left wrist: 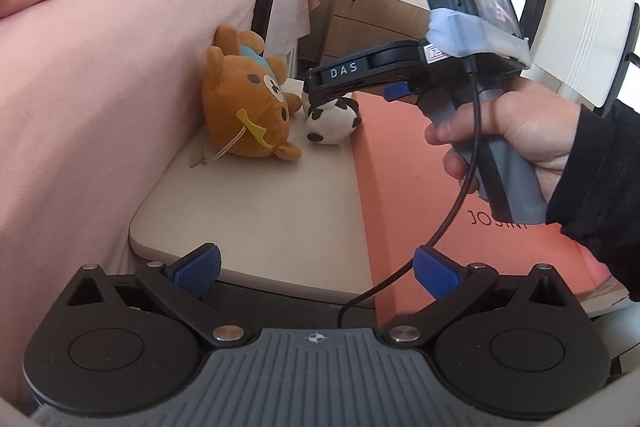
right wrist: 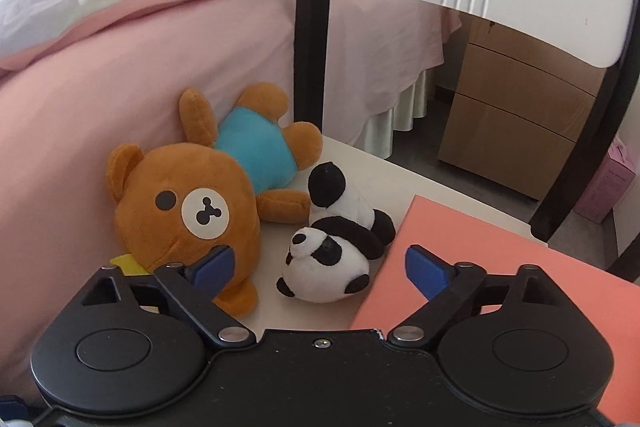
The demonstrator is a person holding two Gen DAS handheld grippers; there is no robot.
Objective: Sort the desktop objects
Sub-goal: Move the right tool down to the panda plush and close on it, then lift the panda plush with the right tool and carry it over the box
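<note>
A brown plush bear (right wrist: pixel 188 203) in a blue shirt lies on the small white table (left wrist: pixel 256 211) against the pink bed. A small panda plush (right wrist: pixel 332 247) lies beside it, next to a salmon box (right wrist: pixel 480 267). My right gripper (right wrist: pixel 320 269) is open, its blue pads wide apart just above and short of the panda. In the left wrist view the right gripper (left wrist: pixel 316 103) hovers over the panda (left wrist: pixel 332 123), beside the bear (left wrist: pixel 248 107). My left gripper (left wrist: pixel 318 273) is open and empty at the table's near edge.
The pink bedding (left wrist: pixel 80 107) bounds the table on the left. The salmon box (left wrist: pixel 460 207) covers the table's right side. A white chair back with black posts (right wrist: pixel 312 27) stands behind the table. A wooden drawer unit (right wrist: pixel 520 123) stands on the floor beyond.
</note>
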